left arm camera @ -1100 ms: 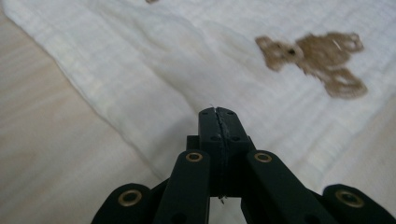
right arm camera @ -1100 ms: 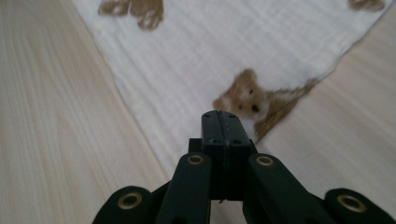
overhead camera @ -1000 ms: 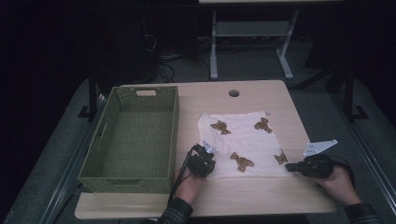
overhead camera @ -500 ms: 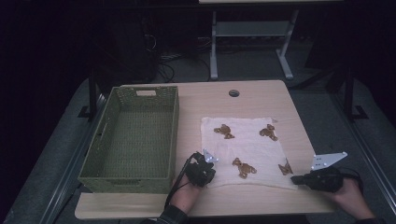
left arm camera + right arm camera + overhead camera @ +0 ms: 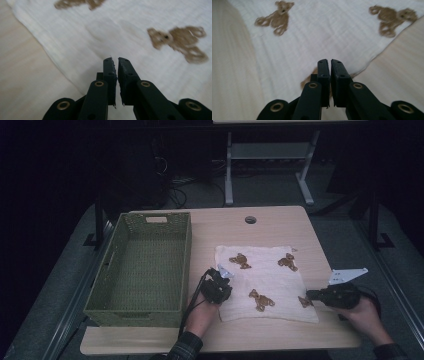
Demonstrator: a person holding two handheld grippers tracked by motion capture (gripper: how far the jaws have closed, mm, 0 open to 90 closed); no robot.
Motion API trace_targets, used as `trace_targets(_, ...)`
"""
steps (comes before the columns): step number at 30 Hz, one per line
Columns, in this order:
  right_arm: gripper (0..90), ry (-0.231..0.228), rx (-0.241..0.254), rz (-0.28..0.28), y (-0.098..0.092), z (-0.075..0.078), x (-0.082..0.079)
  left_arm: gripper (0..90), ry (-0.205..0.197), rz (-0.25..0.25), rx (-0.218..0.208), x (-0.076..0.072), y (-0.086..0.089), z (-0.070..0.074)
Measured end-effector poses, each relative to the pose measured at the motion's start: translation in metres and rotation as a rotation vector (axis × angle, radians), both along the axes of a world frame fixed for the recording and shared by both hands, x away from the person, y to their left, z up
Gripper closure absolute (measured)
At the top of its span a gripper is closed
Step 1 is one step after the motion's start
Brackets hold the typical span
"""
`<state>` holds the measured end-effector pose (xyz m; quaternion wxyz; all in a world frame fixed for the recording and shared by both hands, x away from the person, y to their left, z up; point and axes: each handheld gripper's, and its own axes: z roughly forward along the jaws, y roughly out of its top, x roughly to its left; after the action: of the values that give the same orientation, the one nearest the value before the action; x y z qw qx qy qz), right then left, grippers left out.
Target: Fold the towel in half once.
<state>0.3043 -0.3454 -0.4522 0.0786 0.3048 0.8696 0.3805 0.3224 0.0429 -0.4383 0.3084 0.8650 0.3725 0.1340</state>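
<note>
White muslin cloth (image 5: 267, 282), printed with brown teddy bears, lies flat on the wooden surface (image 5: 280, 227) just right of the green wicker basket (image 5: 145, 265), bare wood beyond its edges. Left gripper (image 5: 218, 287) and right gripper (image 5: 320, 296) fingers have just parted slightly, grasping nothing, above the cloth's near corners.

cloth (image 5: 267, 280): soft woven cotton | basket (image 5: 145, 265): woven wicker | table (image 5: 270, 227): matt wood
</note>
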Motion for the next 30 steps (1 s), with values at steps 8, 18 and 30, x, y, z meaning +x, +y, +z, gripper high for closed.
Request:
trace_targets(8,79.2,-0.034,0.034,-0.056,0.005,0.010,0.033,74.6,-0.018,0.024,-0.011,0.034,0.000,0.007)
trace_targets(18,75.9,-0.065,0.066,-0.100,0.010,0.014,0.082,72.4,-0.050,0.098,-0.026,0.071,0.004,0.010)
trace_targets(30,73.7,-0.059,0.071,-0.138,0.019,0.013,0.123,68.7,-0.100,0.201,-0.048,0.116,0.011,0.014)
